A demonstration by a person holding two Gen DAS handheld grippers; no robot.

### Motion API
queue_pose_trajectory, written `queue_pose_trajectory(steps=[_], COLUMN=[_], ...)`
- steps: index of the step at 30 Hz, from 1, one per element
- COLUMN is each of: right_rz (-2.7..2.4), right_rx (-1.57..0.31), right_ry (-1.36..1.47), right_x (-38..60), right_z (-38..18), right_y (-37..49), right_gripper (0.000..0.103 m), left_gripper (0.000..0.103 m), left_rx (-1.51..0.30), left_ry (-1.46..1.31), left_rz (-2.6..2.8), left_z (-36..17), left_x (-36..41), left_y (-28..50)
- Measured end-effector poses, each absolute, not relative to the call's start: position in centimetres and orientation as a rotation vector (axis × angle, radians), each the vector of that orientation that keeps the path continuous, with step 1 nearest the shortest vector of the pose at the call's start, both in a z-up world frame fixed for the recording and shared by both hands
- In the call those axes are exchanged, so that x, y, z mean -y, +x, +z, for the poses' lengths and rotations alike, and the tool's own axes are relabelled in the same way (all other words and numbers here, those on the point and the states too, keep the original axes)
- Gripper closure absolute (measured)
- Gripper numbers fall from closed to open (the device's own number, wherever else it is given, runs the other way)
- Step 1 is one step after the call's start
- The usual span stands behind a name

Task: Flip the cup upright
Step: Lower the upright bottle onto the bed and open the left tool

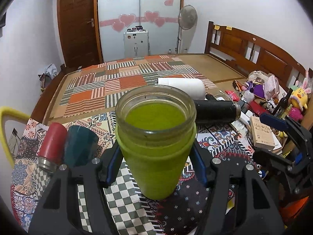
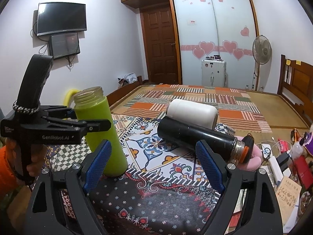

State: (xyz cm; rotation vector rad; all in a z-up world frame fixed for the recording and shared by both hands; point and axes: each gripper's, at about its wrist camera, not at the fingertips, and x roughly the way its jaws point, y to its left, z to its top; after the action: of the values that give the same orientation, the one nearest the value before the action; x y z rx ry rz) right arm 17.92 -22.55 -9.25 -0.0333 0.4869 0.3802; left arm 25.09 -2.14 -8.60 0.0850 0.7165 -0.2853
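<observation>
A lime-green cup point(image 1: 155, 150) with a clear threaded glass mouth stands upright on the patterned cloth, mouth up. My left gripper point(image 1: 156, 168) is shut on the green cup, its blue pads against both sides of the body. In the right wrist view the same cup point(image 2: 101, 129) stands at the left with the left gripper point(image 2: 78, 121) clamped around its upper half. My right gripper point(image 2: 153, 168) is open and empty, low over the cloth, just right of the cup.
A black flask point(image 2: 197, 139) and a white cup point(image 2: 191, 111) lie on their sides behind. A red flask point(image 1: 51, 146) and a teal cup point(image 1: 80, 146) lie at the left. Books, toys and cables point(image 1: 264, 105) crowd the right edge.
</observation>
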Motion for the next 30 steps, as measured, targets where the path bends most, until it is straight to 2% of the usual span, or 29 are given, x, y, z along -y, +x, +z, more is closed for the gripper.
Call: queue_pose_trajectory(steps=[10,24,28,30], right_rz=[0.376,0.36,0.35,0.345], right_rx=[-0.468,-0.297,-0.222,-0.185], right_ry=[-0.042,-0.077,-0.069,-0.063], right_x=[21.9,19.6,19.2,19.0], right_z=[-7.9,-2.4,-1.1,-0.6], right_y=[16.1,8.3,5.6,4.3], right_gripper=[0.017,0.016,0.007,0.006], left_gripper=[0.039,0.039,0.039,0.039], left_rx=[-0.673,-0.371,-0.3,-0.283], left_ry=[0.1,0.051,-0.001,-0.024], left_rz=[-0.257,-0.17,-0.129,-0.118], left_z=[-7.3,-0.1,1.0,1.1], left_x=[1.6,-0.9,-1.9,-2.3], left_y=[21.8,9.2,6.2,5.1])
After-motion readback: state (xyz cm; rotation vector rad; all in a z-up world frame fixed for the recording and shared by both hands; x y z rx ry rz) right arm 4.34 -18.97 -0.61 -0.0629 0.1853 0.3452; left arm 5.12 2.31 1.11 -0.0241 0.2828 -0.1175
